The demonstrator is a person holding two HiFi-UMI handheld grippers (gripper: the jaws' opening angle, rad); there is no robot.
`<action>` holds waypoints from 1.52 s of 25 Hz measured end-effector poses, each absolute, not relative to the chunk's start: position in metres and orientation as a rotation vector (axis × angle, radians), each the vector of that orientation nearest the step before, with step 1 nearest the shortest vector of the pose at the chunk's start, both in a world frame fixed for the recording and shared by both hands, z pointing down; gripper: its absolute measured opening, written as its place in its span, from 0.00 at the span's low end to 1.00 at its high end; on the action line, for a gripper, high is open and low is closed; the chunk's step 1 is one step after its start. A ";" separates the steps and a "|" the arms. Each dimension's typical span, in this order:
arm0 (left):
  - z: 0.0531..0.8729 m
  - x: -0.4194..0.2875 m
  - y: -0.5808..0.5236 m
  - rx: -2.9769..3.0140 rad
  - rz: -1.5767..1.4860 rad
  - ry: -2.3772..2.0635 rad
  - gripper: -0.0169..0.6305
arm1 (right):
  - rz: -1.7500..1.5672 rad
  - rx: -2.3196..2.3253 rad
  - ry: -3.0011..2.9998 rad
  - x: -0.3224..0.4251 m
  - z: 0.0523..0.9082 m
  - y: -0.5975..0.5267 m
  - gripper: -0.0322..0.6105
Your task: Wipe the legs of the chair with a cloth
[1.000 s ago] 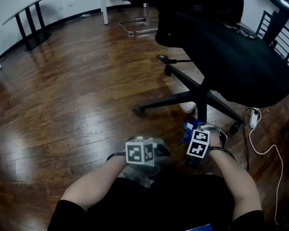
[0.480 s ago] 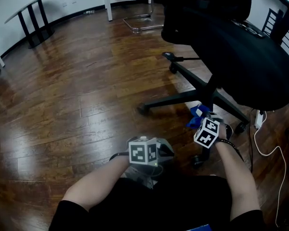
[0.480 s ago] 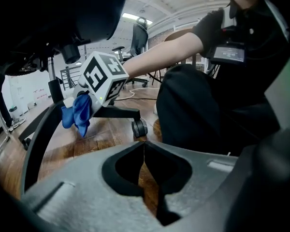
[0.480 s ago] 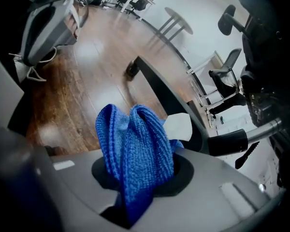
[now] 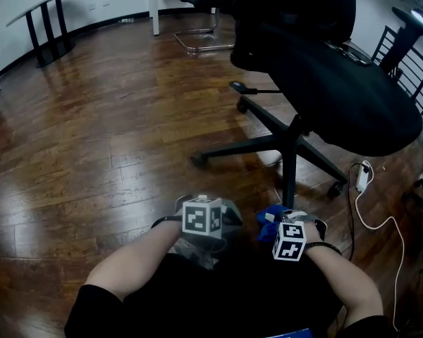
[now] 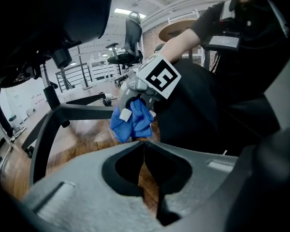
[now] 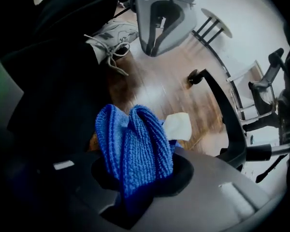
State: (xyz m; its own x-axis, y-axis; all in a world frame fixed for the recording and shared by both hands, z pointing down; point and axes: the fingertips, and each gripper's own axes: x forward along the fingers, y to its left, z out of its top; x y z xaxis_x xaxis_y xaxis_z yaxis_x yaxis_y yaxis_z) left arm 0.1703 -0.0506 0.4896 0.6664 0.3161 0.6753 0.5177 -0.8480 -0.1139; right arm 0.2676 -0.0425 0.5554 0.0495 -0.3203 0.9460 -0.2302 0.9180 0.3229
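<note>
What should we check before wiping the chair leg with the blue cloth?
1. Is the blue cloth held tight? Ok: the right gripper is shut on it.
2. Does enough cloth stick out to wipe with? Ok: a thick bunch stands past the jaws.
3. Is the cloth touching the near chair leg? Cannot tell: it sits close beside the leg's end.
4. Is the left gripper out of the way? Ok: it is shut, empty and off to the side.
5. Is the white cable clear of the wiping? Ok: it lies on the floor on the right side of the chair base.
</note>
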 end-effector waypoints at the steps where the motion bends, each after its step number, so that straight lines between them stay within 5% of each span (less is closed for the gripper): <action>1: 0.489 0.171 -0.049 -2.591 -0.958 -0.670 0.03 | -0.070 0.465 -1.549 0.269 0.554 -0.048 0.19; 16: 0.486 0.183 -0.043 -2.694 -0.864 -0.754 0.03 | -0.075 1.185 -1.724 0.350 0.473 -0.245 0.19; 32: 0.494 0.166 -0.047 -2.595 -0.996 -0.701 0.03 | 0.006 0.654 -1.837 0.272 0.529 -0.056 0.21; 38: 0.495 0.165 -0.043 -2.596 -1.012 -0.715 0.03 | 0.023 0.793 -1.863 0.284 0.519 -0.087 0.19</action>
